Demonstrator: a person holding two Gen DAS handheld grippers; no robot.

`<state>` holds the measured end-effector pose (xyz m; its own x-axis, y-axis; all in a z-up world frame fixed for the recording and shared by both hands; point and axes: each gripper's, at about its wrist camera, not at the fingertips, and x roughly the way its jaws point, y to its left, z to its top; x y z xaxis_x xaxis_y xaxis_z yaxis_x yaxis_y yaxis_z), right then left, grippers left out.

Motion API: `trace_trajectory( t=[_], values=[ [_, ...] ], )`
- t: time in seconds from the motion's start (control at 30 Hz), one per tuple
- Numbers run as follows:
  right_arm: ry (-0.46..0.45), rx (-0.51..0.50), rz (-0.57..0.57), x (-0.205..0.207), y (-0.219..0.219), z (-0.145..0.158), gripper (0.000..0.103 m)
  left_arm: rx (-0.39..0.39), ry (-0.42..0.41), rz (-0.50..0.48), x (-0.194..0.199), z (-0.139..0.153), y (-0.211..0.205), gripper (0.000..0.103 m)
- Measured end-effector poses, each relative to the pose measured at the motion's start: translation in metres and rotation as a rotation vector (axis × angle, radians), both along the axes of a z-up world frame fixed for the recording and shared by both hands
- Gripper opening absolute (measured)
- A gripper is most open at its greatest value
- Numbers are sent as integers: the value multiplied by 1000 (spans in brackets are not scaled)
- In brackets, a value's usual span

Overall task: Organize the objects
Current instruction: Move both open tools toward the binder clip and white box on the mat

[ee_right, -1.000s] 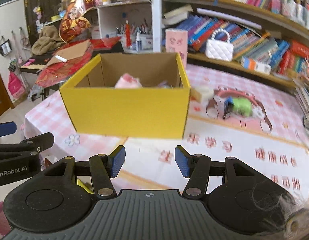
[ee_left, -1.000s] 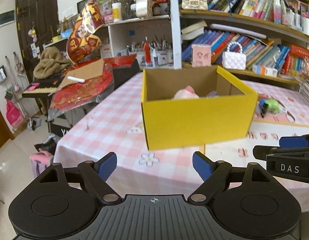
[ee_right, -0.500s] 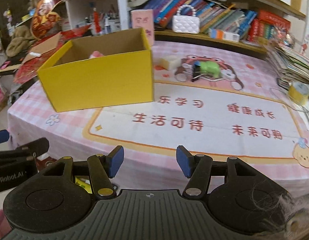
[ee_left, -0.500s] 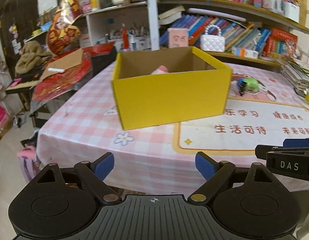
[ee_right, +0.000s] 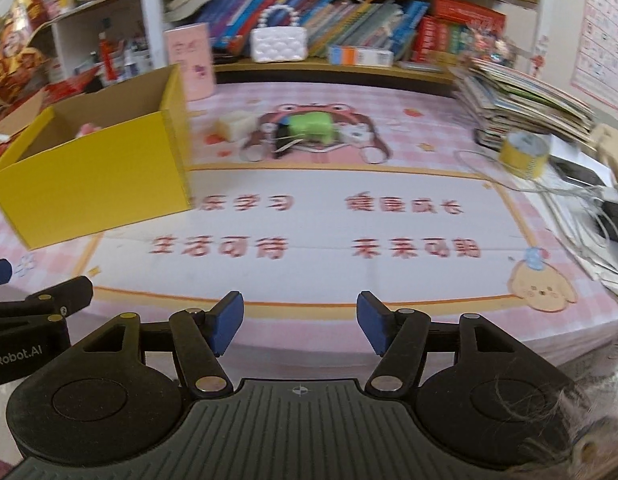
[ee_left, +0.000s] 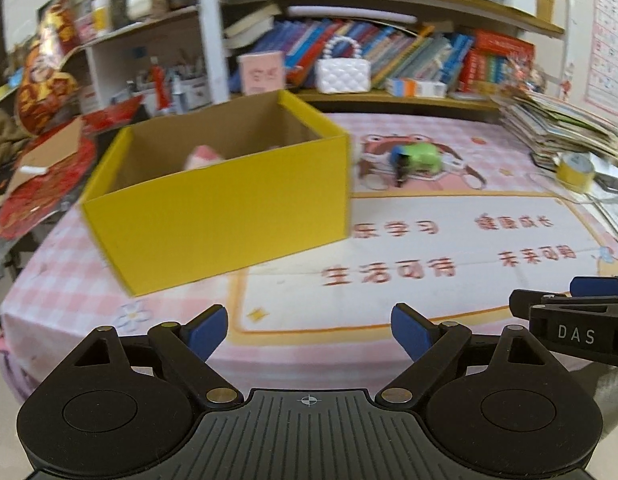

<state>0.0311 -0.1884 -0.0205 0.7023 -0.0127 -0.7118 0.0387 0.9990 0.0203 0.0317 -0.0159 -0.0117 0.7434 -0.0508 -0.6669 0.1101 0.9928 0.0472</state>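
Observation:
A yellow cardboard box (ee_left: pixel 225 208) (ee_right: pixel 89 184) stands open on the left of the pink checked table, with a pink soft toy (ee_left: pixel 203 156) inside. Beyond it on the play mat lie a green toy (ee_left: pixel 421 156) (ee_right: pixel 311 128) and a pale block (ee_right: pixel 237 126). My left gripper (ee_left: pixel 309 330) is open and empty at the table's near edge. My right gripper (ee_right: pixel 299 322) hangs over the near edge too; its jaws are opening with nothing between them. Each gripper shows at the side of the other's view.
A roll of yellow tape (ee_right: pixel 525 154) and loose cables (ee_right: pixel 581 200) lie at the right, by a tall stack of books (ee_right: pixel 525 100). Bookshelves with a white quilted handbag (ee_left: pixel 343 74) run behind the table. Red clutter (ee_left: pixel 41 168) crowds the left.
Both views have drawn back and swung right: the box has slid to the left and far more of the mat shows. The right jaws have widened. The left jaws have widened slightly.

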Motion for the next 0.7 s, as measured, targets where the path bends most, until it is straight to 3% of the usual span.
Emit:
trace_trajectory(
  t=[0.3,0.7],
  values=[
    [38,6,-43,29,-48,-5,61,4,17,-56,30,-2,-51,91],
    [59,22,0,82,-99,-7,65,13,48,-28,78,-6,-104,91]
  ],
)
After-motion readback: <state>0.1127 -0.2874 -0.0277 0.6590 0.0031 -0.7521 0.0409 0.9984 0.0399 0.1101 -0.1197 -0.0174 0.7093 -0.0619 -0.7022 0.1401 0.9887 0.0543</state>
